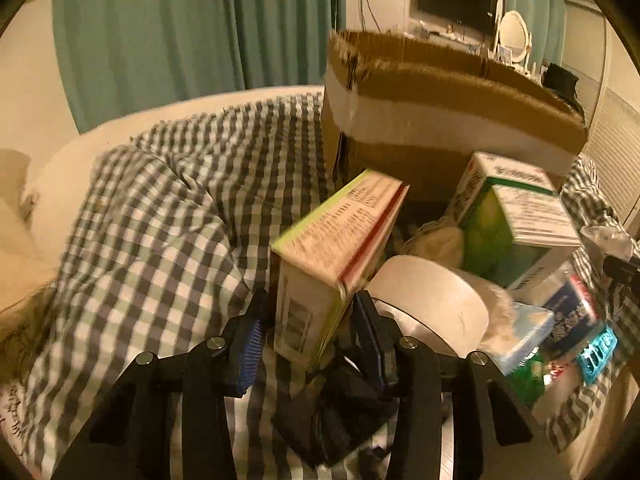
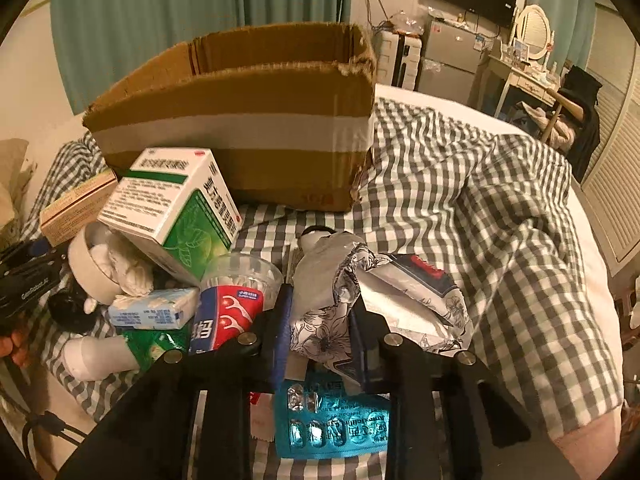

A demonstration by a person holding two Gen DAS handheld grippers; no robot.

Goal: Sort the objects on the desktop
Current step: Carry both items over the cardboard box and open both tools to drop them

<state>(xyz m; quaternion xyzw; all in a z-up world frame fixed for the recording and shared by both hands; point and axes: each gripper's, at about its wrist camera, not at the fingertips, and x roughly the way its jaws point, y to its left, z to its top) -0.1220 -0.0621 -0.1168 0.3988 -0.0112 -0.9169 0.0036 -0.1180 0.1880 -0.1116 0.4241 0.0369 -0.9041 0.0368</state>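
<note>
My left gripper [image 1: 310,322] is shut on a long printed carton with a red edge [image 1: 336,252] and holds it tilted above the checked bedcover, in front of the open cardboard box [image 1: 440,120]. My right gripper [image 2: 320,320] is shut on a crumpled flower-print foil wrapper [image 2: 360,292], held above a teal blister pack [image 2: 332,420]. The cardboard box [image 2: 240,120] stands behind it. The carton also shows at the left in the right wrist view [image 2: 76,208].
A pile lies beside the box: a green-and-white medicine box [image 2: 176,204], a tape roll stuffed with tissue [image 2: 96,264], a floss-pick tub [image 2: 232,296], a small blue pack [image 2: 152,312], a white bottle [image 2: 96,356]. The checked bedcover [image 2: 480,200] spreads to the right.
</note>
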